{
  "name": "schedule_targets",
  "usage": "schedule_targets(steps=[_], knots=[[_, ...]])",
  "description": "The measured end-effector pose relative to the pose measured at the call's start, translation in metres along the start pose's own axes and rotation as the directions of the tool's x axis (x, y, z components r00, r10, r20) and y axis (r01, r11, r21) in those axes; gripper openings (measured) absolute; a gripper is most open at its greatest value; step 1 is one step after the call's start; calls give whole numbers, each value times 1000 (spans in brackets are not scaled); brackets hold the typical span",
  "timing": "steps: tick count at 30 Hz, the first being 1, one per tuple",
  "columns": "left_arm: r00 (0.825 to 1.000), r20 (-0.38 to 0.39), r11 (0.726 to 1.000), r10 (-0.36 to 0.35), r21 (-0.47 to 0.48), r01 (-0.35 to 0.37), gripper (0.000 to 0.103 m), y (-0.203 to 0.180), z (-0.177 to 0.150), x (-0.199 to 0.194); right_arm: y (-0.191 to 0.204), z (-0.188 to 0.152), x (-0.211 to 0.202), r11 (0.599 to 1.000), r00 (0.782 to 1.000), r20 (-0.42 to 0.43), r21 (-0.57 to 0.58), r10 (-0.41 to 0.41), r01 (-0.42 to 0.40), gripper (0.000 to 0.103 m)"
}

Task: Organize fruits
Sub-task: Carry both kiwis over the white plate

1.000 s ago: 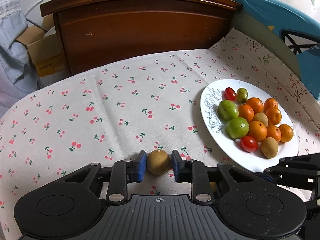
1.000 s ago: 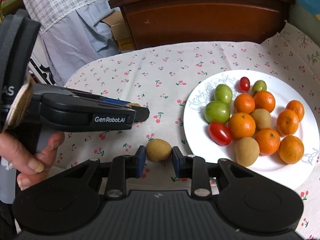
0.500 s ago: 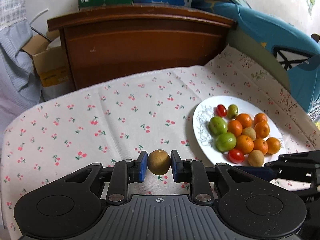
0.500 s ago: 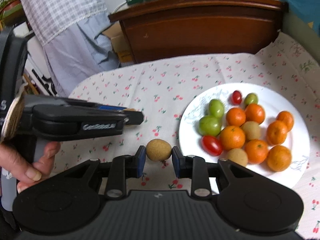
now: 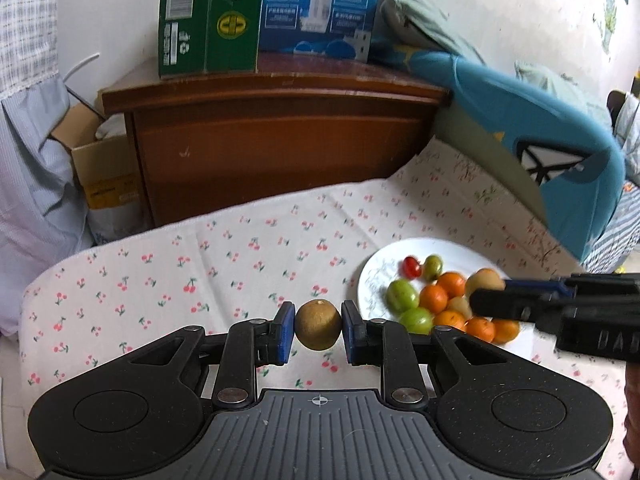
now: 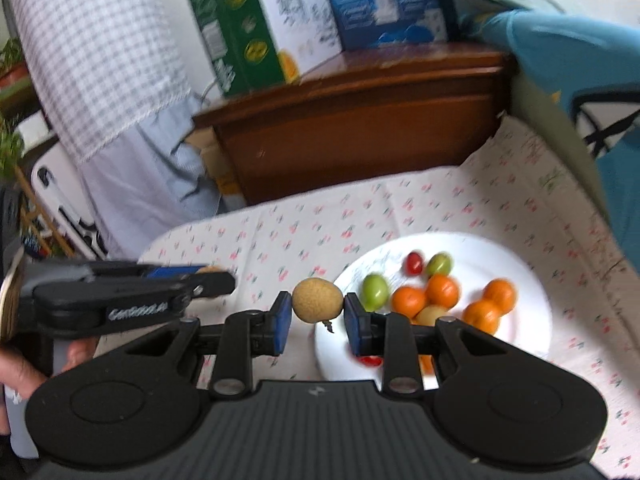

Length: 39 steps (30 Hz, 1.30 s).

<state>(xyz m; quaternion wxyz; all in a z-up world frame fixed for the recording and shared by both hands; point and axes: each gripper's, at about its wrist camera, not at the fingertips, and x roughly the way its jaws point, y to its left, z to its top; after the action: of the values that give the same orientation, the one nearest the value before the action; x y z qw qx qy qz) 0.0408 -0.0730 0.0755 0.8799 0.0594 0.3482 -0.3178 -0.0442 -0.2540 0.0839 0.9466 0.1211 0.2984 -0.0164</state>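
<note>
My left gripper (image 5: 318,338) is shut on a greenish-brown round fruit (image 5: 318,328), held in the air above the cherry-print cloth (image 5: 200,272). My right gripper (image 6: 318,316) is shut on a tan round fruit (image 6: 317,300), lifted over the left rim of the white plate (image 6: 520,264). The plate (image 5: 460,248) carries several oranges (image 5: 434,298), green fruits (image 5: 402,295), a red cherry tomato (image 5: 411,267) and tan fruits. In the left wrist view the right gripper (image 5: 492,300) reaches in from the right over the plate. The right wrist view shows the left gripper (image 6: 216,278) at the left.
A brown wooden cabinet (image 5: 280,140) stands behind the table with green and blue cartons (image 5: 208,16) on top. A blue cushion (image 5: 540,128) leans at the right edge. An open cardboard box (image 5: 104,176) and hanging fabric are at the left. A hand (image 6: 20,372) grips the left tool.
Both grippers have risen off the cloth, each carrying its fruit. The right gripper has also moved over the plate's left edge, and both views now tilt further up.
</note>
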Motion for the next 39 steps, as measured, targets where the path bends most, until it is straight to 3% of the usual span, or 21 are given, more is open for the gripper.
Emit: schedule_targets(steps=[9, 15, 29, 39], knots=[[997, 35, 998, -69, 12, 68, 22, -21, 7, -1, -43, 26, -32, 991, 992, 118, 131, -42, 27, 28], [993, 27, 992, -118, 39, 117, 22, -43, 8, 11, -66, 33, -39, 980, 988, 142, 195, -65, 36, 28], [991, 12, 984, -137, 116, 135, 22, -69, 12, 48, -94, 19, 3, 966, 997, 35, 249, -75, 64, 28], [989, -8, 986, -146, 84, 146, 22, -70, 21, 89, -101, 18, 35, 971, 997, -14, 224, -77, 79, 28]])
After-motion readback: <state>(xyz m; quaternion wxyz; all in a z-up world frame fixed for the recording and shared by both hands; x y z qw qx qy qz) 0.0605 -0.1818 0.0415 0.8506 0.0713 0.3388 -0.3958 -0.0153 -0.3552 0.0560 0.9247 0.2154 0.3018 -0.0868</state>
